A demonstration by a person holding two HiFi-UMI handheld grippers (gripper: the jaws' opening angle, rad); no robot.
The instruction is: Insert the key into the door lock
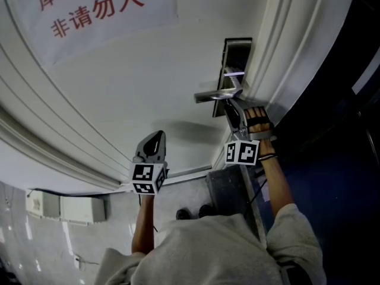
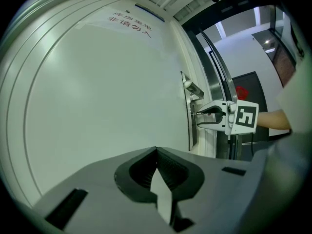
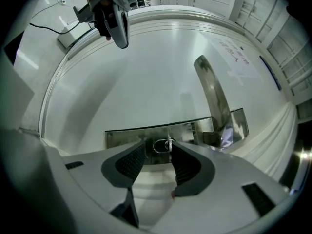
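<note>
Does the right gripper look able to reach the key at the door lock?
Probably yes: the right gripper is open, the key sits between its jaw tips, and nothing stands in between.

White paper sign (image 1: pixel 95 8) on the door (image 1: pixel 119 88) reads "非请勿入" in red

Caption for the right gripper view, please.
Right gripper, jaws open, flanking the key lodged in the steel lock plate beneath the lever handle of a white door.

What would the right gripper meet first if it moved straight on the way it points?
Probably the small silver key sitting in the brushed-metal lock plate, between the right gripper's open jaws.
</note>
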